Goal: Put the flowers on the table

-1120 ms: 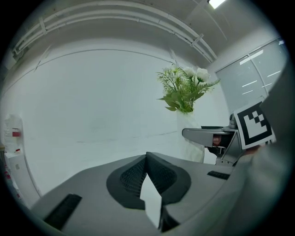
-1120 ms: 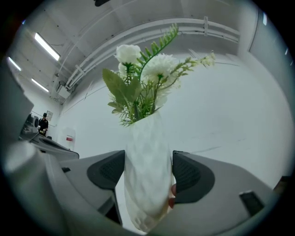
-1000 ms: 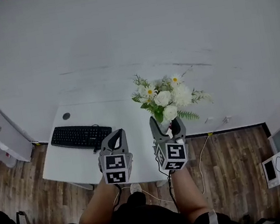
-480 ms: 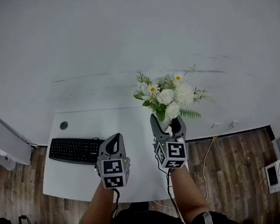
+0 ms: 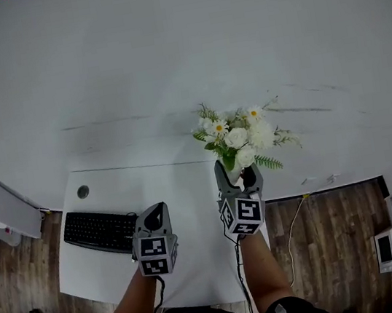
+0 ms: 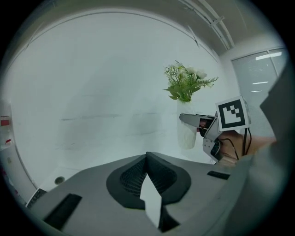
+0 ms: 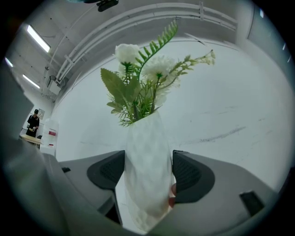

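On the table (image 5: 187, 190), the keyboard (image 5: 99, 232) lies left and the flowers (image 5: 241, 136) right, perhaps just above it.

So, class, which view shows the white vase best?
The right gripper view: the vase sits large between the jaws. The left gripper view shows it small, side-on; the head view shows mainly the flowers.
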Motion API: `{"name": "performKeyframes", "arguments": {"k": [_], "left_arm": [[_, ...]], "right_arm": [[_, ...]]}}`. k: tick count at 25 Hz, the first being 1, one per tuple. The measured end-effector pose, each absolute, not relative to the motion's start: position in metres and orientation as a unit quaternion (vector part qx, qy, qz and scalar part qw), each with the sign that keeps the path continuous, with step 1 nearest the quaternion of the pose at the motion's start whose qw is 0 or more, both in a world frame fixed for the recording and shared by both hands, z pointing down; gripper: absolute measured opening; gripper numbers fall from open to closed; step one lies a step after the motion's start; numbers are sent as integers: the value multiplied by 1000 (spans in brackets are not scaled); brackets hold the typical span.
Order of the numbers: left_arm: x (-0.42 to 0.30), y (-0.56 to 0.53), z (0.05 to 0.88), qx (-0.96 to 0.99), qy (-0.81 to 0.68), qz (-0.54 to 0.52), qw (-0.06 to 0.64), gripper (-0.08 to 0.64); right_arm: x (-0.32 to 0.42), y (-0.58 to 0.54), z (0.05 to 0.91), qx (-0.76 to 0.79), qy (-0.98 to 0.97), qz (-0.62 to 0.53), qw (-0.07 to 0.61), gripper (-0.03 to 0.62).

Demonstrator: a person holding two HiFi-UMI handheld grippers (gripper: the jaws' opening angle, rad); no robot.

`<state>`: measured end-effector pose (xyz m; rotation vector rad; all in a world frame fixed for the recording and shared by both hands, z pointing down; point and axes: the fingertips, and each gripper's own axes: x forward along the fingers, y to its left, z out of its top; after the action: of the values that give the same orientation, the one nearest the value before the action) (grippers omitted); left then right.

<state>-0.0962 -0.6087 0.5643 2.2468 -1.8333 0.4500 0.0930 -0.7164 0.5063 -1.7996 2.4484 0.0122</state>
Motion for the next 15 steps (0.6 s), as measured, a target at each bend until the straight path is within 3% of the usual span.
{"name": "performKeyframes", "arguments": {"k": [15], "left_arm": [[-103,-686,621,766,-603,185,124,2]], "right_arm": [[89,-819,617,-601,799,-22,25,328]]}}
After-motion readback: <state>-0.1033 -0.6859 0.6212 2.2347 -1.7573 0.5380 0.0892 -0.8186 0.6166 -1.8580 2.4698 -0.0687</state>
